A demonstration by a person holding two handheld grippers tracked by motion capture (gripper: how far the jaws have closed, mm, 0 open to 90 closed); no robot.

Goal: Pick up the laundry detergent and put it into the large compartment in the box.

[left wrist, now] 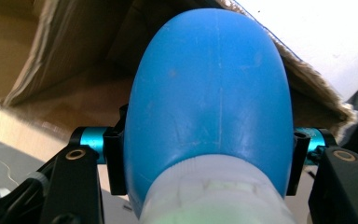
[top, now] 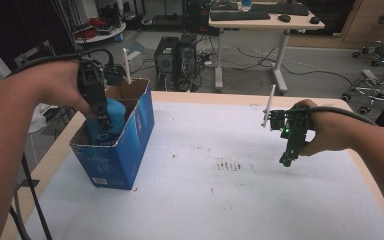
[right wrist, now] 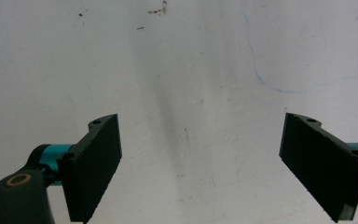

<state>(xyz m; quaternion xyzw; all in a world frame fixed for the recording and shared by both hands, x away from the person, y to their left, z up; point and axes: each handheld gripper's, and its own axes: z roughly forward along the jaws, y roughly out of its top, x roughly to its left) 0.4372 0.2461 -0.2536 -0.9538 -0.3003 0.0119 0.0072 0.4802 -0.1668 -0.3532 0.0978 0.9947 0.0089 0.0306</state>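
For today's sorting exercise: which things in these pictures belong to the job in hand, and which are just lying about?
Belonging to the job:
left gripper, shut on the blue bottle
cardboard box that the bottle sits in

Just about:
right gripper, open over the white table
computer towers
desk with keyboards
stools

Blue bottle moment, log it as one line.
left gripper: shut on blue bottle | bottle: inside cardboard box | right gripper: open, over white table

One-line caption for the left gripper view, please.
Left gripper shut on a blue bottle inside an open cardboard box.
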